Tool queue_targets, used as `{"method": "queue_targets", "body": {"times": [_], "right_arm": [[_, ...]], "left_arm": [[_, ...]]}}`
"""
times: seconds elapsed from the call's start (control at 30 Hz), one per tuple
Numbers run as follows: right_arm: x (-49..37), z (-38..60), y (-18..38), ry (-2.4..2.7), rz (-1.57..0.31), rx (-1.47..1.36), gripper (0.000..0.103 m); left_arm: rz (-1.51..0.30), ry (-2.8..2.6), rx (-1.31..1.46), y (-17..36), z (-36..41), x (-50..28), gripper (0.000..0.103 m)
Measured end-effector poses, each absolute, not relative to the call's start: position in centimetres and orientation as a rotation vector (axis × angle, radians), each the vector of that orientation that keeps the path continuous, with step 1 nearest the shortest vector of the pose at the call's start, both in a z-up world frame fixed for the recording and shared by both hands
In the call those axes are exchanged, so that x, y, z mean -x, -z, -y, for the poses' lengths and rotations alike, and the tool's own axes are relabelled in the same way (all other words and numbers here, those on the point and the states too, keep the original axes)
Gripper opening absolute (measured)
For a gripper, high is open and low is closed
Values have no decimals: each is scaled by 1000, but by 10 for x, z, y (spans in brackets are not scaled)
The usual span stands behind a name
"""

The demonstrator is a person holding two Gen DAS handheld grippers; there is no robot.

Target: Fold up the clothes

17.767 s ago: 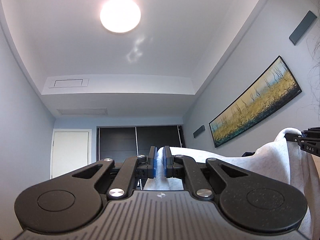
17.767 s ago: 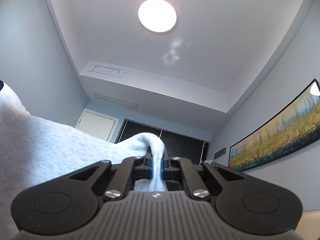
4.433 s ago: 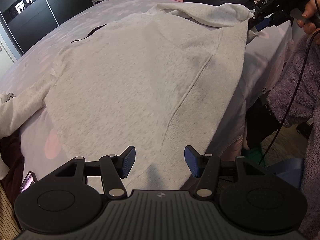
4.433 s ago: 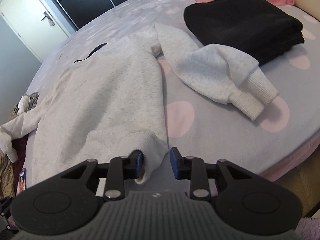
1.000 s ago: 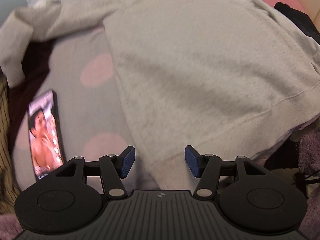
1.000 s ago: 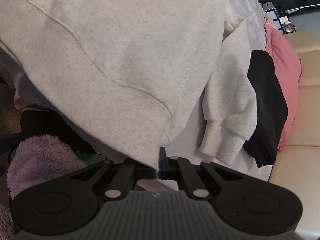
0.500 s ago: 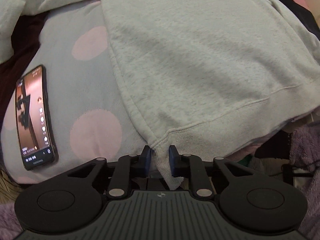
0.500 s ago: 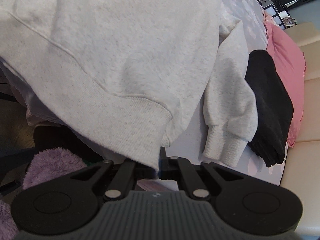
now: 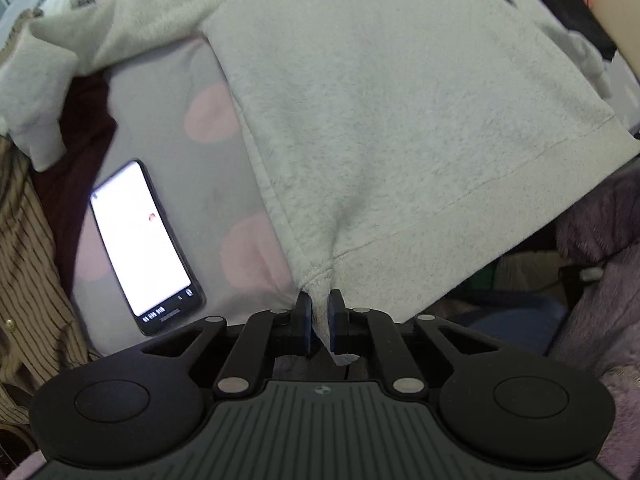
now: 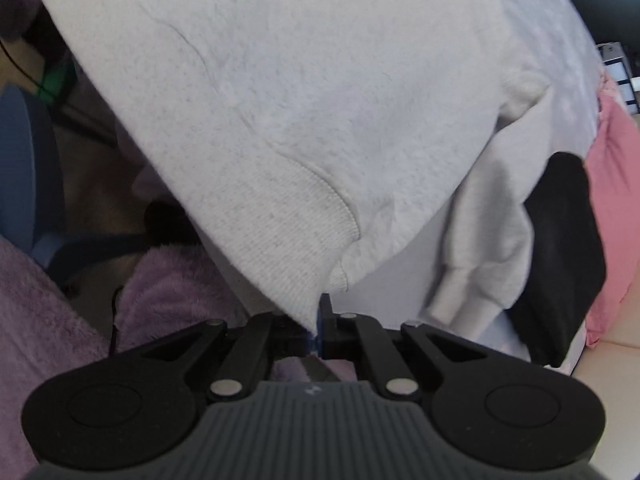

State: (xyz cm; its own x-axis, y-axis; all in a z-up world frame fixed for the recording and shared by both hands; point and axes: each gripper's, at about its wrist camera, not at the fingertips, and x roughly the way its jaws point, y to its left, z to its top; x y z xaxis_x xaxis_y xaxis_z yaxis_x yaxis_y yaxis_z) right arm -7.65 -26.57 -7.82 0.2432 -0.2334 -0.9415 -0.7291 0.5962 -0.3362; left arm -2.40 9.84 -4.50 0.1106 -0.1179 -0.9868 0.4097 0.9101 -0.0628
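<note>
A light grey sweatshirt (image 9: 380, 112) lies spread on a bed with a grey, pink-dotted sheet (image 9: 208, 184). My left gripper (image 9: 319, 312) is shut on the left corner of its ribbed hem, lifted a little off the sheet. My right gripper (image 10: 316, 320) is shut on the right hem corner of the sweatshirt (image 10: 304, 92), which is raised off the bed edge. One sleeve (image 10: 484, 240) lies beside the body in the right wrist view; the other sleeve (image 9: 80, 40) stretches to the left in the left wrist view.
A phone (image 9: 144, 240) with a lit screen lies on the sheet left of the hem. A striped shirt (image 9: 24, 280) and dark red cloth (image 9: 80, 152) are at the left. A folded black garment (image 10: 560, 264) and pink pillow (image 10: 616, 208) lie right. Purple fleece (image 10: 168, 280) is below.
My left gripper closed on the left hem corner half a second ago and has now lifted it. My right gripper has stayed shut on the right hem corner and raised it.
</note>
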Motion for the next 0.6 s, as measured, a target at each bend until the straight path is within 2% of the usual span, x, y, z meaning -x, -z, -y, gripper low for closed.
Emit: {"method": "queue_targets", "body": {"times": [0.2,0.3,0.4,0.43,0.47,0.53,0.6], "right_arm": [[71,264,129,-417,-1418,932,4],[67,267,134,-412,-1430,889,8],[67,271,126,-411,-1419,855,11],[67,272,120,-408,-1411,847,17],[67,273,115,-406,-1403,840,31],[68,276,104,-400,-1386,825,48],[68,279,93,-395,-1369,810,49]], "left_arm": [[-1508,380,-355,86,-81,18,6],[-1557,339,-292,95,-86,12,13],[-1573,331,-250,87,-92,15,15],[-1572,332,-231,82,-94,15,19],[-1561,331,-204,75,-97,15,25],[-1538,327,-149,62,-103,14,33],[-1505,328,-100,45,-111,10,39]]}}
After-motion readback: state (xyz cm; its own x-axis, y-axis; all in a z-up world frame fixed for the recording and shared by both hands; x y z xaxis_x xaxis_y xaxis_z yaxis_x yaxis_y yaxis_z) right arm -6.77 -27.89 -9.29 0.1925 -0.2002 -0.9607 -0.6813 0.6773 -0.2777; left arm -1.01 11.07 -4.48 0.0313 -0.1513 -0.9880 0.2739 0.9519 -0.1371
